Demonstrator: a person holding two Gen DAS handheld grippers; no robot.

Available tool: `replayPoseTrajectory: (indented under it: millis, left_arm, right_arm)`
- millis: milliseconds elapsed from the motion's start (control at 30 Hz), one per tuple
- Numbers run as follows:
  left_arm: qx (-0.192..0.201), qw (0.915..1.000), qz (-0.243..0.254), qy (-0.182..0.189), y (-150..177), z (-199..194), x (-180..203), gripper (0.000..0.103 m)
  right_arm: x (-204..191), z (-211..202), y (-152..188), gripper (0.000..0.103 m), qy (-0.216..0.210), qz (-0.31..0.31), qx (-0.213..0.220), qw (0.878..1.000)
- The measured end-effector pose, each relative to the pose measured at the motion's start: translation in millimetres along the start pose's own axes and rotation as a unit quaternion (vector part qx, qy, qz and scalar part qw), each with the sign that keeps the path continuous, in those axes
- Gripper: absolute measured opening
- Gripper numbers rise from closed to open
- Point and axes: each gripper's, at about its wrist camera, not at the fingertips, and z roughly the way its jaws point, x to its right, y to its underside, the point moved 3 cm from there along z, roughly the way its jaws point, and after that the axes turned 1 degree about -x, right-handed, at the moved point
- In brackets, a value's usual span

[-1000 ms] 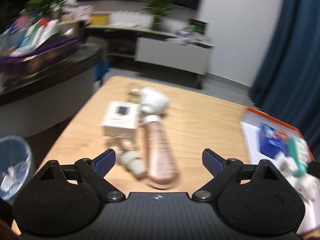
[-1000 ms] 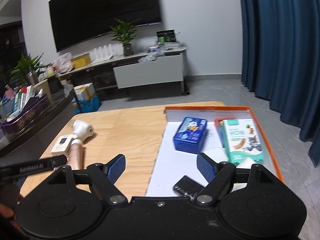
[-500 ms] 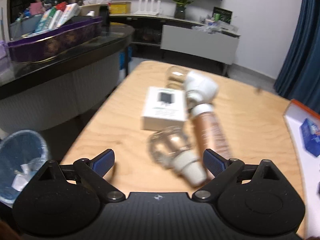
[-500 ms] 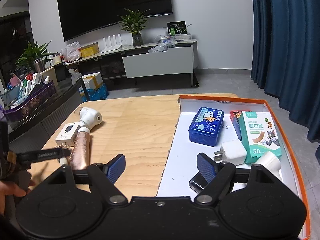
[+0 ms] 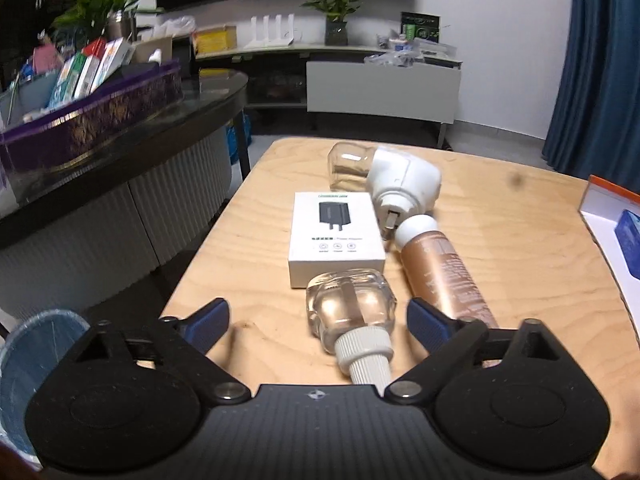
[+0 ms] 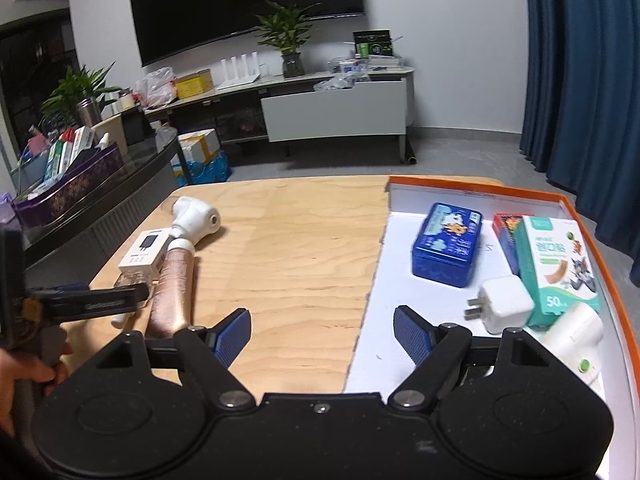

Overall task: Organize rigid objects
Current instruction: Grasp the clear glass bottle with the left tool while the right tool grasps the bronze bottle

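An orange-rimmed tray point(image 6: 472, 189) with a white floor sits on the right part of the wooden table point(image 6: 296, 248). It holds a blue tin point(image 6: 446, 244), a red box point(image 6: 505, 236) beside a green-and-white plaster box point(image 6: 556, 264), a white plug adapter point(image 6: 505, 304) and a white device with a green dot point(image 6: 576, 340).

Outside the tray, on the table's left part, lies a clear glass bottle point(image 5: 350, 312) with a ribbed off-white neck — on its side, the neck toward the camera. Just behind it are a white charger box point(image 5: 336, 238), a rose-gold tube point(image 5: 444, 276) and a white thermometer-like device point(image 5: 404, 180).

The left gripper point(image 5: 318, 320) points down at the table; its jaws are closing, the glass bottle between them but the pads not yet on it. The right gripper point(image 6: 322, 330) hovers over the tray's left edge, jaws spread wide — nothing between them. A hand point(image 6: 24, 372) grasps the left gripper's handle.
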Motion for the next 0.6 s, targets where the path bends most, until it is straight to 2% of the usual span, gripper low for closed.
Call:
replayPoseTrajectory:
  millis: [33,67,167,200,333,467,600]
  left_arm:
    - [-0.002,1.0000,-0.007,0.003,0,3,-3,0.083]
    - [-0.006,0.9998,-0.015,0.008,0,6,-5,0.080]
    - [0.010,0.9998,-0.007,0.017,1,5,-6,0.063]
    - [0.014,0.9996,-0.008,0.023,0,4,-6,0.053]
    - [0.017,0.9986,-0.031,0.039,1,-1,-14,0.052]
    - [0.044,0.9955,-0.068,0.049,-5,-16,-25,0.052]
    - [0.065,0.9943,-0.071,0.046,-8,-22,-28,0.051]
  right_arm:
    - [-3,2,-1,0.093,-0.002,-0.002,-0.002,1.000]
    - [-6,4,-2,0.093,-0.004,-0.005,-0.004,1.000]
    - [-17,13,-5,0.093,-0.014,-0.011,-0.010,1.000]
    - [-22,18,-6,0.093,-0.021,-0.012,-0.013,1.000]
    - [-46,40,-10,0.093,-0.048,-0.023,-0.031,0.998]
    - [-73,67,-18,0.093,-0.080,-0.034,-0.049,0.995]
    - [-100,101,-25,0.093,-0.098,-0.052,-0.069,0.991]
